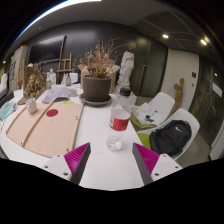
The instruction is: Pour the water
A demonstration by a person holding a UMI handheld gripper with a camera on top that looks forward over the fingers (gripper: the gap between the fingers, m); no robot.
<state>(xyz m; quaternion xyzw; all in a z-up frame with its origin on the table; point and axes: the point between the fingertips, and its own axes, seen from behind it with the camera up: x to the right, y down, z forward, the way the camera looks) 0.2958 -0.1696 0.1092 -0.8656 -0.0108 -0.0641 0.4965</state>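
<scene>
A clear plastic water bottle (119, 124) with a red label and a dark cap stands upright on the white table (100, 160), ahead of my fingers. At its foot sits a small clear glass (114, 143), closer to me. My gripper (112, 162) is open, with its two magenta pads (77, 157) wide apart over the bare tabletop. Nothing sits between the fingers; the glass is just beyond them and the bottle a little farther.
A potted plant with dry twigs (97, 80) stands on a dark saucer behind the bottle. A tan mat (47, 128) with a red spot lies to the left. White chairs and a black backpack (171, 136) are at the right. Small clutter sits at the far left.
</scene>
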